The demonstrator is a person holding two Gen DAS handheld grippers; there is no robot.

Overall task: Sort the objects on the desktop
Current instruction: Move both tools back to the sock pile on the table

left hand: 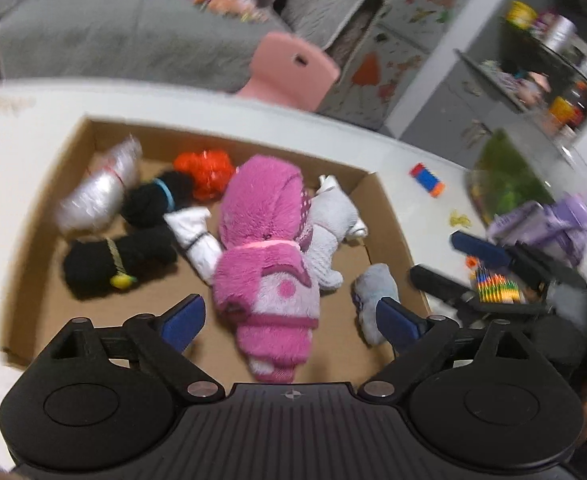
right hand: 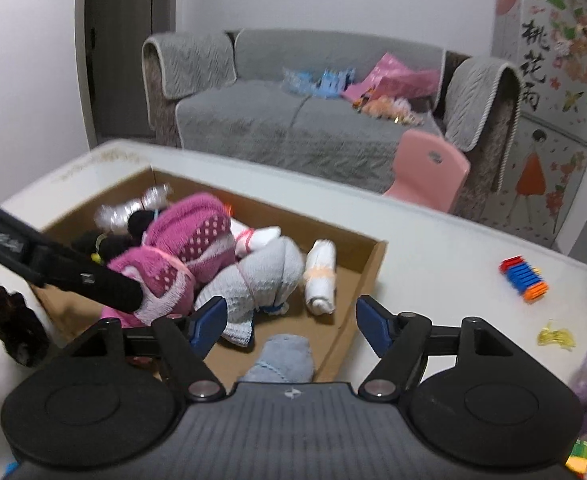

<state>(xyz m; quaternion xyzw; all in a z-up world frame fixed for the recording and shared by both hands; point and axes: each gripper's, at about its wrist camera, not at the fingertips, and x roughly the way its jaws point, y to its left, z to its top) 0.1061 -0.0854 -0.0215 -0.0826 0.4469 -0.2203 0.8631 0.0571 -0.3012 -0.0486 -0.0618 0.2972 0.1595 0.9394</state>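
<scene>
An open cardboard box (left hand: 45, 240) on the white table holds rolled clothes. A fluffy pink garment (left hand: 265, 264) lies in its middle, and my left gripper (left hand: 291, 320) hangs open over its near end, pads clear of it on both sides. Around it lie black sock rolls (left hand: 117, 260), an orange bundle (left hand: 205, 172), a clear-wrapped bundle (left hand: 97, 192), a white roll (left hand: 197, 240) and a grey towel (left hand: 329, 232). My right gripper (right hand: 291, 320) stands open above the box's near corner (right hand: 345, 340), with a grey-blue roll (right hand: 285, 356) below it. A left gripper finger (right hand: 93, 280) crosses the pink garment (right hand: 189, 236).
On the table right of the box lie a stack of coloured clips (right hand: 523, 278), a yellow scrap (right hand: 555, 338), a purple item (left hand: 549, 224) and a rainbow stack (left hand: 497, 288). A pink chair (right hand: 429, 172) and a grey sofa (right hand: 293, 120) stand beyond the table's far edge.
</scene>
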